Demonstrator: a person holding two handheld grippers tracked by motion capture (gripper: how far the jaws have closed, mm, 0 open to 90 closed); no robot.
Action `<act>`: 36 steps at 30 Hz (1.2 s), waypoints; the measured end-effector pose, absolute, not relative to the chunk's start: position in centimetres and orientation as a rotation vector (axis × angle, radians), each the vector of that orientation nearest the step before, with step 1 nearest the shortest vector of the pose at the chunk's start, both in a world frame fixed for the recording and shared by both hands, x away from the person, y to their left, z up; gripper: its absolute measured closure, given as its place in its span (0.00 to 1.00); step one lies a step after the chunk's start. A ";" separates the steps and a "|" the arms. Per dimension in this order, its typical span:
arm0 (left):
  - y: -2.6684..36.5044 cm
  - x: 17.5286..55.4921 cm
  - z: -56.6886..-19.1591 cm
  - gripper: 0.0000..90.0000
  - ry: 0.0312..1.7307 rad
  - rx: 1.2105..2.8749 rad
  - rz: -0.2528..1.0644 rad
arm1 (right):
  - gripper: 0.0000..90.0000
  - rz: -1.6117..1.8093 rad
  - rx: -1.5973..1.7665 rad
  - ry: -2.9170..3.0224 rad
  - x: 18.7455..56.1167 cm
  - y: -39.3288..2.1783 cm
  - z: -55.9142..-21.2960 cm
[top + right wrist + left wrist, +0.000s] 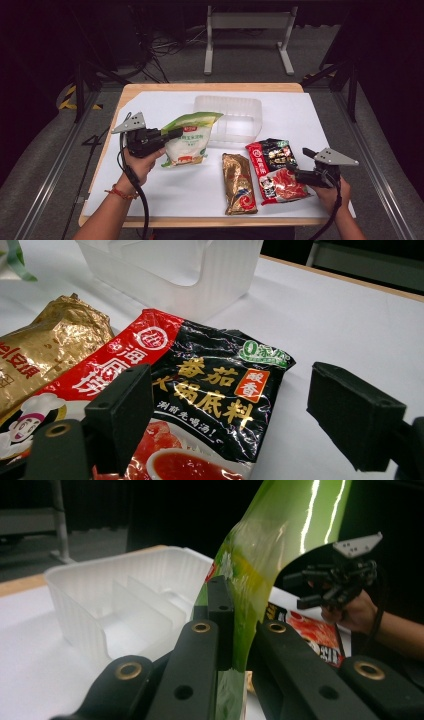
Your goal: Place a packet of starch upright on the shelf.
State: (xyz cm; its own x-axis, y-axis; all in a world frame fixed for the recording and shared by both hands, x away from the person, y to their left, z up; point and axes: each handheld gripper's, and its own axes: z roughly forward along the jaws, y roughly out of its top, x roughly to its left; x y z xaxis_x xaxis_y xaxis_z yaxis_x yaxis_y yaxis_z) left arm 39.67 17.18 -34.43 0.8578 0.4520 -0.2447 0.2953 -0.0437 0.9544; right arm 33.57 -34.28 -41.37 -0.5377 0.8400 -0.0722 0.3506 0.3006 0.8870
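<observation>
Right now your left gripper (176, 133) is clamped on the top edge of the green-and-white bag (187, 140), which hangs just in front of the clear plastic tray (233, 119), lifted partly off the table (150, 90). Your right gripper (303, 175) stands wide with nothing in it, its jaws straddling the near corner of the red-and-black packet (275, 170). Judging from that, packing has barely begun: the tray looks empty, and the gold packet (238, 183), also in front of the tray, lies untouched.

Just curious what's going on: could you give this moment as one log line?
left hand-held gripper: shut on green-topped bag | right hand-held gripper: open by red-and-black sauce packet | bin: empty
</observation>
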 end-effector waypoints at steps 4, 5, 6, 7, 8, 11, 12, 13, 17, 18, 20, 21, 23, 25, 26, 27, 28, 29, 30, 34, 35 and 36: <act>17.1 40.1 -33.7 1.00 0.633 1.560 0.141 | 0.21 1.187 1.059 2.033 33.6 -34.4 -41.4; 17.1 40.2 -33.6 1.00 0.652 1.536 0.154 | 0.21 1.186 1.062 2.031 33.6 -34.4 -41.4; 17.1 40.2 -33.6 1.00 0.652 1.536 0.154 | 0.21 1.186 1.062 2.031 33.6 -34.4 -41.4; 17.0 40.4 -33.4 1.00 0.664 1.505 0.143 | 0.21 1.187 1.063 2.030 33.6 -34.4 -41.4; 16.9 40.7 -33.1 1.00 0.665 1.491 0.141 | 0.21 1.186 1.065 2.029 33.5 -34.4 -41.4; 16.6 41.4 -32.4 1.00 0.674 1.486 0.168 | 0.21 1.191 1.064 2.026 33.5 -34.5 -41.4; 16.5 41.7 -32.2 1.00 0.679 1.486 0.164 | 0.21 1.190 1.067 2.027 33.5 -34.5 -41.4; 16.3 42.0 -32.1 1.00 0.680 1.491 0.178 | 0.21 1.189 1.067 2.027 33.5 -34.5 -41.4; 15.5 43.0 -31.8 1.00 0.718 1.486 0.195 | 0.21 1.188 1.069 2.025 33.5 -34.5 -41.4; 15.5 43.0 -31.8 1.00 0.718 1.486 0.195 | 0.21 1.191 1.071 2.023 33.5 -34.5 -41.4; 14.8 43.6 -31.7 1.00 0.716 1.486 0.211 | 0.21 1.191 1.072 2.024 33.5 -34.6 -41.4; 14.5 43.8 -31.7 1.00 0.718 1.488 0.207 | 0.21 1.188 1.071 2.027 33.5 -34.5 -41.4; 13.9 44.2 -31.6 1.00 0.725 1.484 0.223 | 0.21 1.188 1.068 2.028 33.5 -34.5 -41.5; 13.4 44.9 -31.5 1.00 0.733 1.482 0.238 | 0.21 1.189 1.068 2.030 33.6 -34.5 -41.5; 13.2 45.1 -31.5 1.00 0.737 1.478 0.229 | 0.21 1.188 1.067 2.030 33.6 -34.5 -41.5; 12.9 45.5 -31.5 1.00 0.741 1.475 0.234 | 0.21 1.189 1.063 2.030 33.6 -34.5 -41.6; 12.6 45.8 -31.4 1.00 0.748 1.476 0.243 | 0.21 1.185 1.063 2.033 33.6 -34.5 -41.6; 12.5 46.1 -31.5 1.00 0.753 1.469 0.240 | 0.21 1.184 1.066 2.034 33.6 -34.5 -41.6; 12.2 46.5 -31.5 1.00 0.761 1.466 0.239 | 0.21 1.184 1.067 2.035 33.6 -34.5 -41.6; 11.3 47.6 -31.4 1.00 0.780 1.473 0.277 | 0.21 1.182 1.064 2.037 33.6 -34.5 -41.6; 11.2 47.9 -31.3 1.00 0.787 1.472 0.285 | 0.21 1.182 1.066 2.037 33.6 -34.6 -41.6; 10.9 48.3 -31.2 1.00 0.796 1.469 0.299 | 0.21 1.184 1.068 2.035 33.6 -34.6 -41.6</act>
